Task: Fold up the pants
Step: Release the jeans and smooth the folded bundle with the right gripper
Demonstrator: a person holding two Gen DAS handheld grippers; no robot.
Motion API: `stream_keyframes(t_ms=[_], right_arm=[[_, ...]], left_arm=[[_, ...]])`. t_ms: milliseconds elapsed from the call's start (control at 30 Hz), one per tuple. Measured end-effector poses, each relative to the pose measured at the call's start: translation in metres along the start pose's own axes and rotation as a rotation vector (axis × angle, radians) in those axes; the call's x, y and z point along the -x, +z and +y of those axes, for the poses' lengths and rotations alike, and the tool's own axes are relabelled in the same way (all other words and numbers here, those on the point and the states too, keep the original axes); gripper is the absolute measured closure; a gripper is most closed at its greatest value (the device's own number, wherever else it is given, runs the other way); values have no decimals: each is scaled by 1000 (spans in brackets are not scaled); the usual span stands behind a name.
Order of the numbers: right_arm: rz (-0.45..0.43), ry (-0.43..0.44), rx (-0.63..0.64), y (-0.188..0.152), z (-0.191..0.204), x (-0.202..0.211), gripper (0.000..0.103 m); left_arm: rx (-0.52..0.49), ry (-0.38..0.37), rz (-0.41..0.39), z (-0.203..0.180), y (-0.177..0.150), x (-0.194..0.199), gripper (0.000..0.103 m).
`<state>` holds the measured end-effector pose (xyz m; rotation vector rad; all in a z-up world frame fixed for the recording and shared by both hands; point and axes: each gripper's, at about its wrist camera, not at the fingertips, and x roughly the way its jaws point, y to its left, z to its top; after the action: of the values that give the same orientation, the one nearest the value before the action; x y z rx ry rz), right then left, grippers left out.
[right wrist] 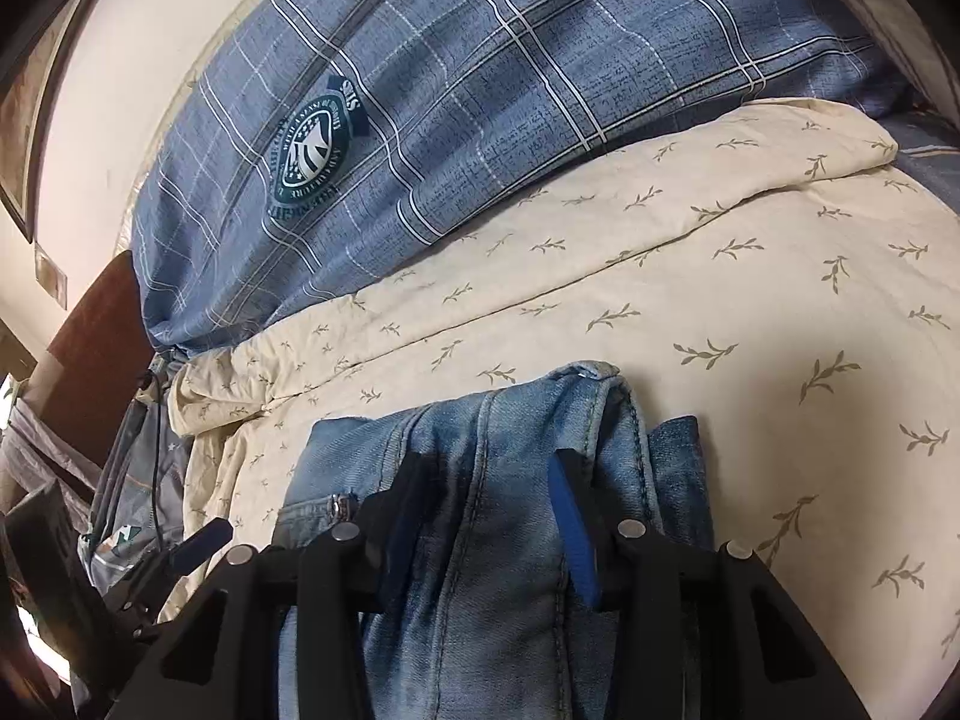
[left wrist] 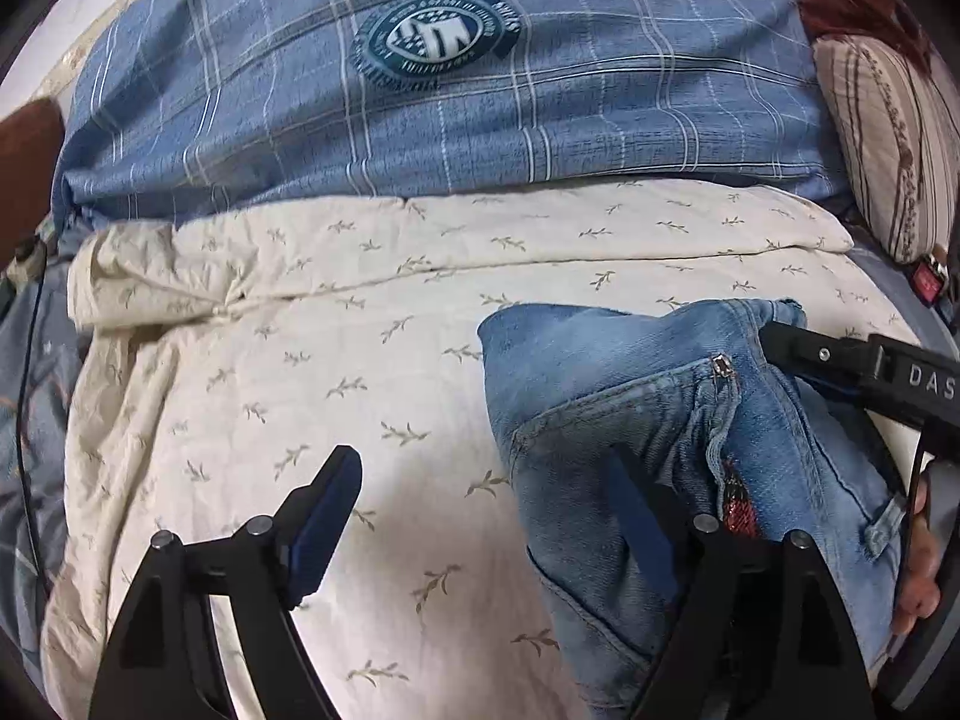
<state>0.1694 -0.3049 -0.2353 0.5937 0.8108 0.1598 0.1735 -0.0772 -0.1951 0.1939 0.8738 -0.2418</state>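
Light blue denim pants [left wrist: 690,432] lie bunched on a cream leaf-print sheet [left wrist: 300,372]. My left gripper [left wrist: 480,480] is wide open and empty; its left finger hangs over bare sheet, its right finger rests over the pants' left edge. In the right wrist view the pants [right wrist: 492,516] run between the fingers of my right gripper [right wrist: 480,480]. The jaws stand on either side of a thick fold of denim and look closed on it. The right gripper [left wrist: 780,339] also shows in the left wrist view, its tip on the pants' top edge.
A blue plaid pillow [left wrist: 456,96] with a round badge lies across the back. A striped cushion [left wrist: 888,144] is at the far right. A cable and grey-blue bedding [right wrist: 138,480] lie at the left edge, near a brown headboard [right wrist: 102,324].
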Motion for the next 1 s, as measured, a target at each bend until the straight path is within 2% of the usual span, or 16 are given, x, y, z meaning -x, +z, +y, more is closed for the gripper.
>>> stream_keyframes(t_ms=[133, 200, 333, 433, 533, 733, 1000], right_arm=[[-28, 51, -2, -3, 1, 19, 56], [-76, 36, 21, -7, 1, 37, 50], [-125, 49, -18, -11, -13, 66, 48], [-150, 58, -68, -19, -27, 88, 47], [-169, 38, -41, -27, -28, 104, 46], [-74, 23, -35, -50, -32, 106, 46], [-98, 73, -70, -63, -36, 124, 44]], left_arm=[[16, 3, -2, 3, -4, 15, 21], [28, -13, -20, 4, -8, 26, 21], [64, -55, -35, 3, -18, 45, 21], [77, -56, -34, 2, -28, 54, 20], [90, -56, -23, 3, -37, 57, 20], [95, -29, -9, -1, -50, 59, 20], [84, -10, -17, -4, -53, 65, 20]])
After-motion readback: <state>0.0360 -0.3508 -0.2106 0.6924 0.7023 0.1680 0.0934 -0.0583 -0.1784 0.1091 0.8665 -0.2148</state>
